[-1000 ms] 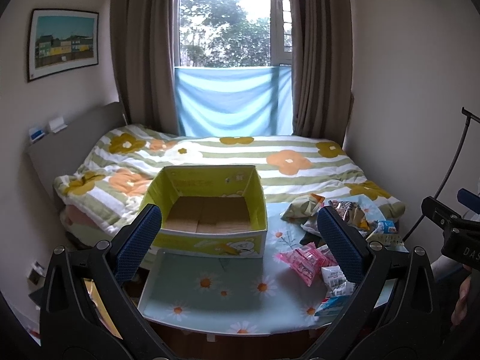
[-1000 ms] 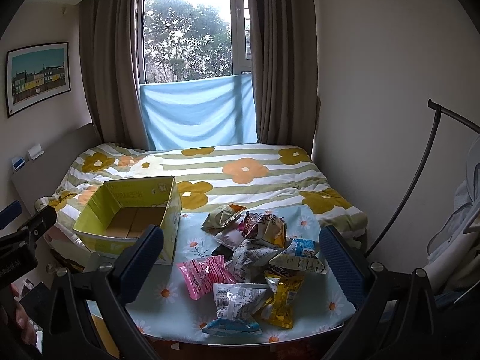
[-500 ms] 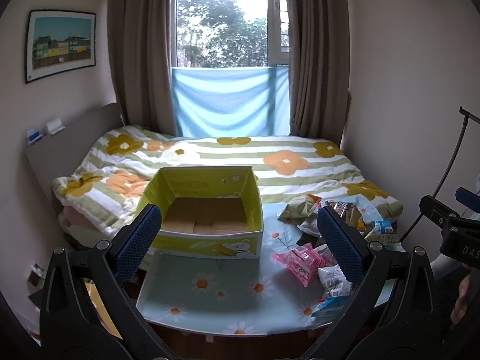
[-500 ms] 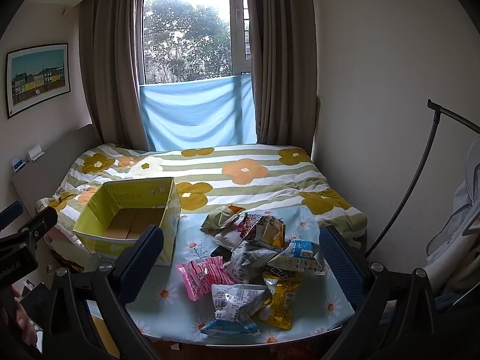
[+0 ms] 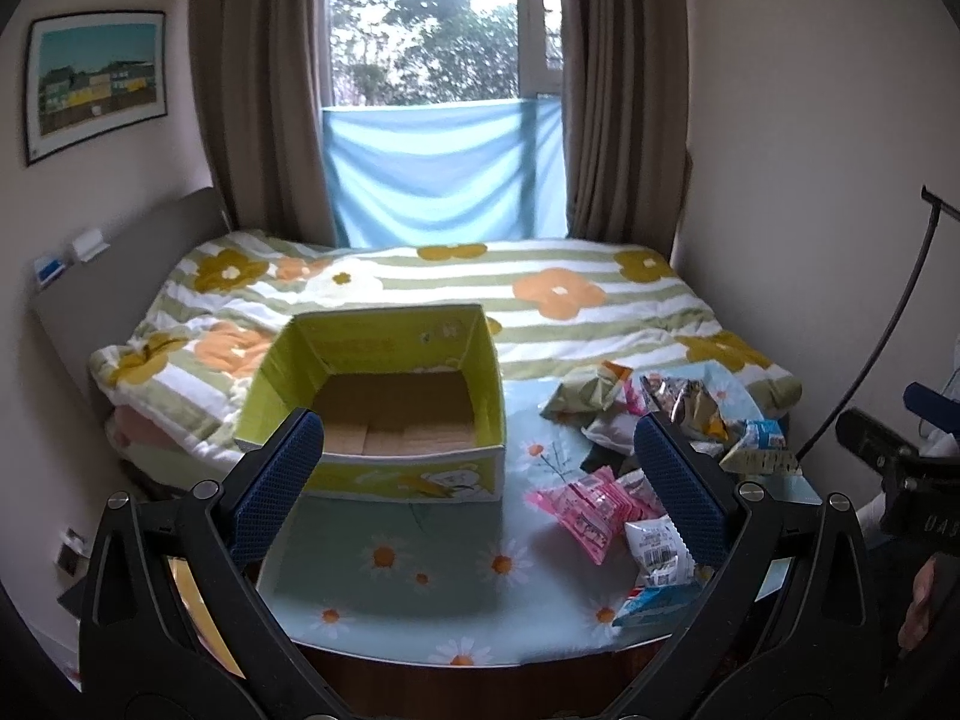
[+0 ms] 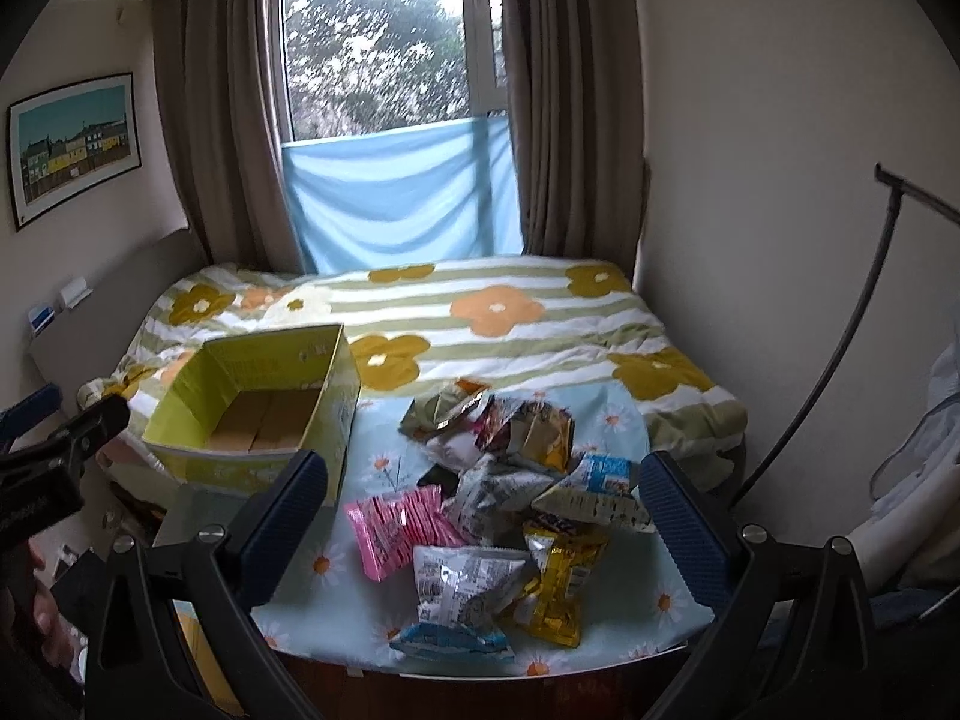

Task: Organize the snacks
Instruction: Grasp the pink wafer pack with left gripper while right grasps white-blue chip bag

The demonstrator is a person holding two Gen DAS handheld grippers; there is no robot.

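- Left gripper (image 5: 480, 474): jaws spread wide, nothing between the blue pads. It hangs above the near edge of the table (image 5: 420, 594), low in the left wrist frame.
- Right gripper (image 6: 480, 498): likewise wide open and holding nothing — it hovers over the snack pile, bottom of the right wrist frame.
- Yellow-green box (image 5: 384, 414): open-topped, sits centre-left in the left wrist frame on the daisy-print tablecloth. Its brown cardboard floor is bare. In the right wrist view the box (image 6: 258, 414) lies left of centre, beside the pile.
- Snack pile (image 6: 510, 480): loose packets heaped on the right half of the table, centre to lower centre of the right wrist frame.
- Pink packet (image 6: 399, 528): at the left edge of the pile, the packet closest to the box but apart from it; also seen at right of centre in the left wrist view (image 5: 582, 504).
- Silver-white packet (image 6: 468, 588): nearest the table's front edge, with a blue packet (image 6: 450, 642) just in front of it.
- Gold packet (image 6: 558, 582): right of the silver-white one, touching it.
- Blue-and-white packet (image 6: 600, 492): right side of the pile, resting on others.
- Background — a bed with a striped flower quilt (image 6: 480, 324) lies behind the table, upper middle of the frame.
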